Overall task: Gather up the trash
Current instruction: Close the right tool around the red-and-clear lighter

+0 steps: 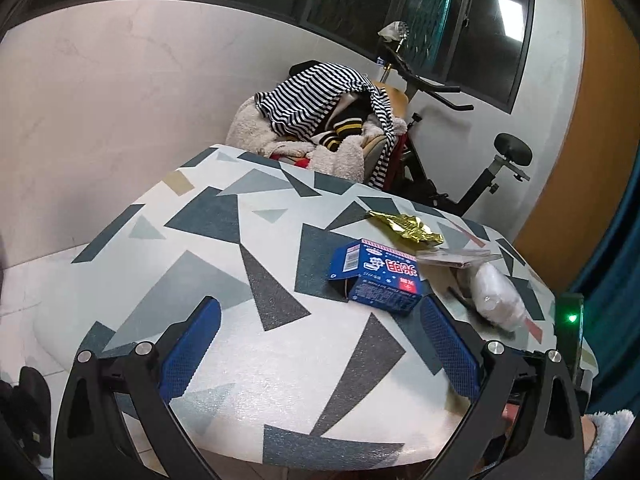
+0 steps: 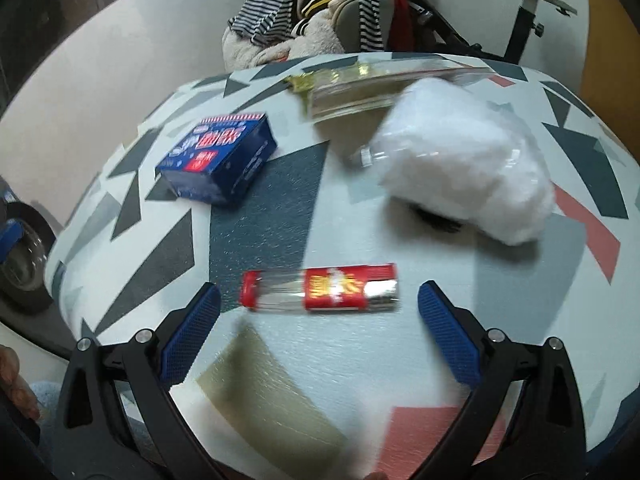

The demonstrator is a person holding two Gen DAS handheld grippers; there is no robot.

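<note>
Here, over a table (image 2: 280,208) covered in a geometric-patterned cloth, the right gripper (image 2: 319,308) is hovering with its blue pads spread wide around nothing, a red-labelled clear wrapper (image 2: 320,290) lying crosswise just ahead of the fingertips and between their lines. Judging by that framing, the wrapper is probably the piece being lined up for collection. To take it cleanly, the person is likely needing to lower the pads to the cloth on either side of the wrapper's long ends, or turn the wrist to pinch across its narrow width, and close gently, since thin film is apt to slide or crumple away. Farther off, a blue carton (image 2: 218,160) is sitting to the left, with a white wad in clear plastic (image 2: 468,160) to the right and a flat clear packet (image 2: 372,88) beyond it. The left gripper (image 1: 320,344) is also standing wide open and empty, the blue carton (image 1: 378,276) resting just ahead of its right pad and a crumpled gold foil wrapper (image 1: 408,226) beyond that.
</note>
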